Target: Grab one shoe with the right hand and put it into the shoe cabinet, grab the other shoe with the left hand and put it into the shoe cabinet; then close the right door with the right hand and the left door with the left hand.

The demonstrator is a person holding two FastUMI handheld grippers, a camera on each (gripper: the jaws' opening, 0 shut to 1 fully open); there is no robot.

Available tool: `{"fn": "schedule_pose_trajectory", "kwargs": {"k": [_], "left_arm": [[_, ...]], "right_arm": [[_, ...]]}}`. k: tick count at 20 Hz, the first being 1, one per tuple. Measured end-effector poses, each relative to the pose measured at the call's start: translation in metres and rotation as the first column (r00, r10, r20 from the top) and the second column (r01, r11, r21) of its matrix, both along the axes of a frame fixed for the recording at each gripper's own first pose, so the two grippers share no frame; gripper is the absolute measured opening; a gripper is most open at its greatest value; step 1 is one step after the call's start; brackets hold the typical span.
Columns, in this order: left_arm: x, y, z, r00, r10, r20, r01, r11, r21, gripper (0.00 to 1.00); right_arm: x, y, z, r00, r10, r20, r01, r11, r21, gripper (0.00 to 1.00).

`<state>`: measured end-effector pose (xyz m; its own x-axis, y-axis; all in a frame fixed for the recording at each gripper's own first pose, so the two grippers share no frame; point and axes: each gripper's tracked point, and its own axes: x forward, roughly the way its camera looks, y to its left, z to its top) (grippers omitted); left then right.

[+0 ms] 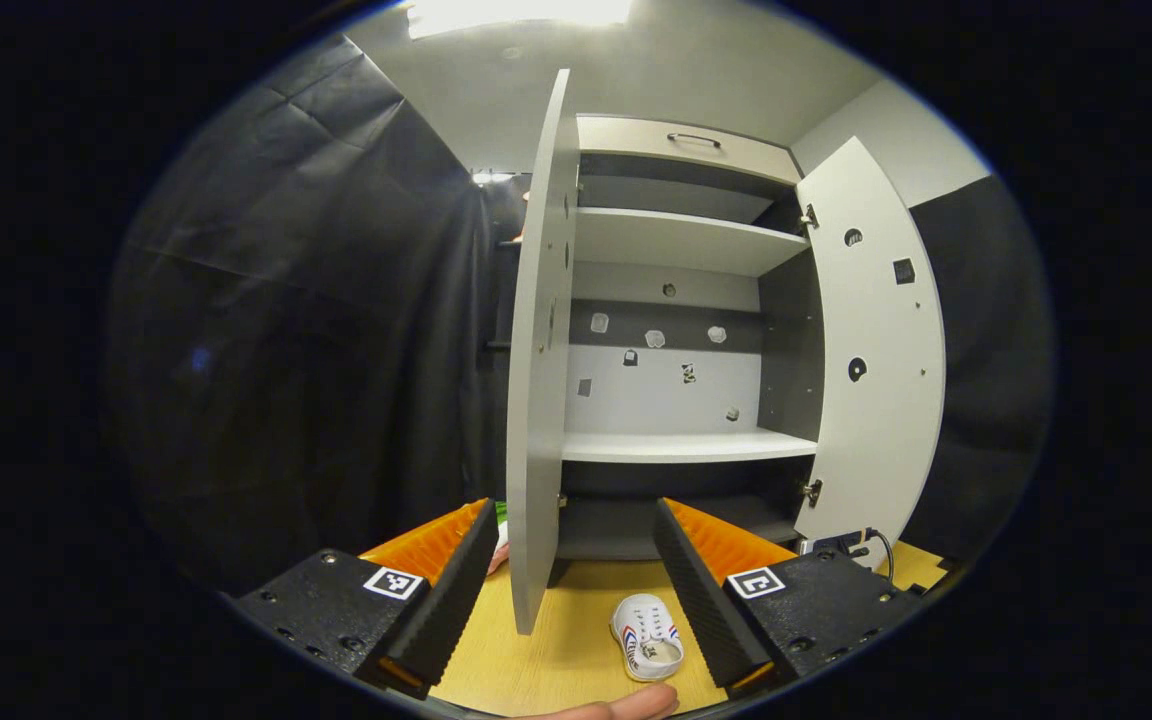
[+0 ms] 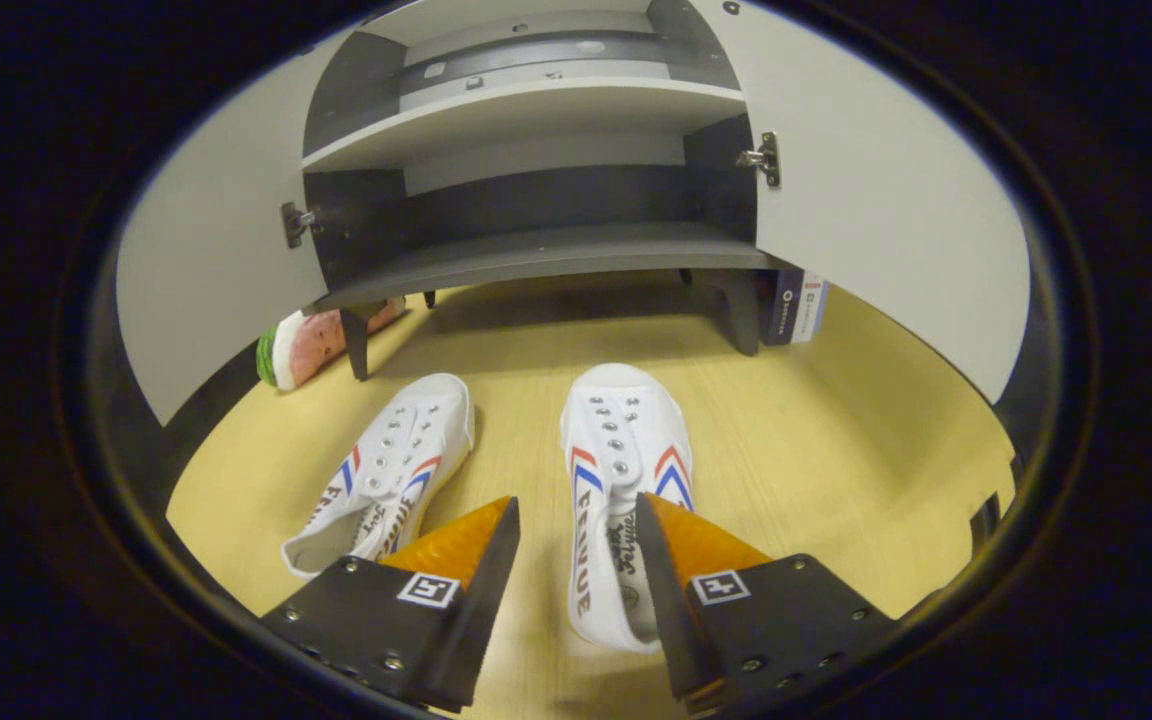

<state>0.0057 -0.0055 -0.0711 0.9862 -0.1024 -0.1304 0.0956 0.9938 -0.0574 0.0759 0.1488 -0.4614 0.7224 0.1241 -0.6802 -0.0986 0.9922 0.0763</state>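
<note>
On the pale wooden floor in front of the shoe cabinet, I see two white shoes with red and blue stripes lying side by side, toes toward the cabinet. Black cloth hangs as the booth's wall to the side, and a bright ceiling light sits overhead. Both doors stand open: in the left gripper view the left door is edge-on to me and the right door swings wide, with bare shelves between them.

My right gripper is low over the right shoe, fingers spread wide, one on each side of its heel end; I cannot tell whether they touch it. The left shoe lies just beside it, apart. This view also gives me a watermelon-slice toy behind the cabinet's leg and a small box by the other leg.

My left gripper is held higher and farther back, fingers wide and holding nothing, with one shoe between them on the floor and a fingertip at the bottom edge.
</note>
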Motion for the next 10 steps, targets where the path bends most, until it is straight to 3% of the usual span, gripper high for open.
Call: {"fn": "schedule_pose_trajectory", "kwargs": {"k": [1, 4, 5, 7, 10], "left_arm": [[0.002, -0.002, -0.001, 1.000, -0.004, -0.002, 0.004, 1.000, 0.000, 0.95], [0.003, -0.006, -0.005, 1.000, -0.015, 0.001, 0.015, 1.000, 0.007, 0.95], [0.003, -0.008, -0.007, 1.000, -0.018, -0.001, 0.018, 1.000, 0.014, 0.95], [0.002, -0.015, -0.010, 0.999, -0.038, -0.006, 0.038, 0.999, 0.019, 0.95], [-0.001, -0.017, -0.013, 0.999, -0.052, 0.002, 0.052, 0.998, 0.034, 0.95]], "right_arm": [[0.000, 0.003, 0.000, 1.000, 0.004, -0.020, -0.004, 1.000, 0.008, 0.56], [0.022, -0.002, -0.005, 0.999, -0.022, 0.041, 0.021, 1.000, 0.015, 0.51], [0.027, 0.002, -0.008, 0.997, -0.058, 0.041, 0.055, 0.997, 0.060, 0.06], [0.028, 0.004, -0.004, 0.995, -0.061, 0.076, 0.051, 0.991, 0.122, 0.06], [0.024, 0.001, 0.010, 0.987, -0.044, 0.157, 0.023, 0.991, 0.134, 0.06]]}}
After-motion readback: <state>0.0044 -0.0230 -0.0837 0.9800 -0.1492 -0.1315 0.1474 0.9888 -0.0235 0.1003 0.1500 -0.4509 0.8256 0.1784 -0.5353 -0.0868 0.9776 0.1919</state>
